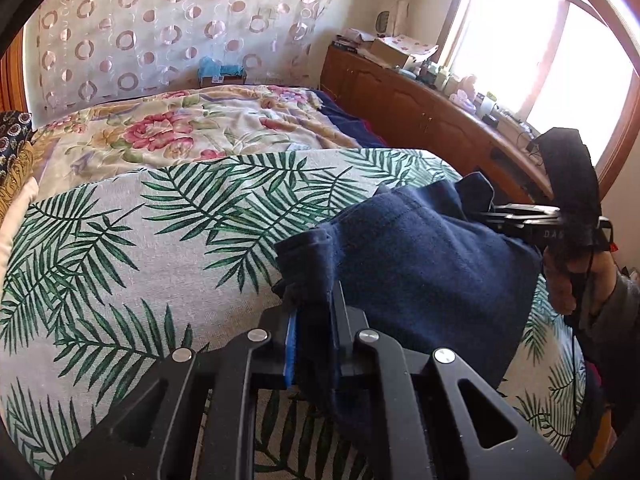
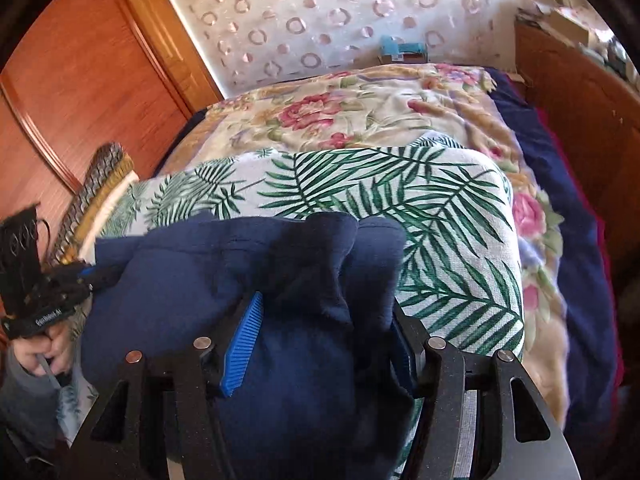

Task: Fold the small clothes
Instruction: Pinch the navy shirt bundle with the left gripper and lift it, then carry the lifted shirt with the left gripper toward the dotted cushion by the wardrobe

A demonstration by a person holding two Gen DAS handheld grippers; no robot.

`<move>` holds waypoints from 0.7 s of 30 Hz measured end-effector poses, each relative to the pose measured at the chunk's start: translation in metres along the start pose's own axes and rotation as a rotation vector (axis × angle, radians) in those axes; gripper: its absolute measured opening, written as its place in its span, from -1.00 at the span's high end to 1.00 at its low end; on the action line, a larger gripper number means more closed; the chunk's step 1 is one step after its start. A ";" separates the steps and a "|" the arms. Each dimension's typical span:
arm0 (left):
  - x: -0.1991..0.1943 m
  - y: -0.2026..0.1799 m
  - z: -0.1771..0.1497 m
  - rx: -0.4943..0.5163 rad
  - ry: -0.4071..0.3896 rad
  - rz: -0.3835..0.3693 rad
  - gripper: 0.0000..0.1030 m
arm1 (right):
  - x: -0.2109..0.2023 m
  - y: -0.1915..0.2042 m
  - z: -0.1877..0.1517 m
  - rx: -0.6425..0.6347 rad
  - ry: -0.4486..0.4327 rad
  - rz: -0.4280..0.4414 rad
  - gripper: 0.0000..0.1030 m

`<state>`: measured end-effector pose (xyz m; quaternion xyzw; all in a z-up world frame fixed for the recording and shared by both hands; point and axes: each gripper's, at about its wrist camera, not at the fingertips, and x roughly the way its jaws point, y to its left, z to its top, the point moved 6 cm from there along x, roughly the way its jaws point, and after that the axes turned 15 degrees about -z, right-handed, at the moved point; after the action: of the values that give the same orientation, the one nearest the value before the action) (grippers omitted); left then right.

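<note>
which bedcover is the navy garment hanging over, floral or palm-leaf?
The palm-leaf cover: green fronds on white, nearest the grippers. The navy garment hangs over it; the rose-patterned floral blanket lies beyond.

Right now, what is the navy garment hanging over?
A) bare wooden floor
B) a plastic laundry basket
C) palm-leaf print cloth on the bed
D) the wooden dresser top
C: the navy garment, held up between the left gripper and the right gripper, hangs above the palm-leaf print cloth, which is spread over the floral blanket on the bed.
</note>
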<state>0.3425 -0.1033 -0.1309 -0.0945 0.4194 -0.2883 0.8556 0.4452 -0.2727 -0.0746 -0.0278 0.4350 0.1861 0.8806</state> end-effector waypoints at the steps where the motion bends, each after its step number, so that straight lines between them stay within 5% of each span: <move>1: -0.002 -0.002 0.001 0.004 -0.007 -0.015 0.74 | 0.002 0.000 0.001 -0.004 0.003 0.011 0.19; 3: -0.006 -0.008 0.002 0.024 -0.016 -0.027 0.75 | 0.001 0.006 0.002 -0.021 0.011 0.049 0.48; 6: -0.022 -0.022 0.006 0.053 -0.047 -0.022 0.75 | -0.007 0.007 0.005 -0.066 -0.036 -0.007 0.60; 10: -0.056 -0.042 0.010 0.088 -0.110 -0.041 0.75 | -0.027 0.014 0.013 -0.087 -0.138 -0.065 0.62; 21: -0.153 -0.034 0.016 0.126 -0.247 0.072 0.75 | -0.058 0.091 0.047 -0.227 -0.319 -0.010 0.64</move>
<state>0.2671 -0.0448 -0.0058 -0.0604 0.2953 -0.2693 0.9147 0.4171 -0.1957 0.0098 -0.0991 0.2658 0.2316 0.9305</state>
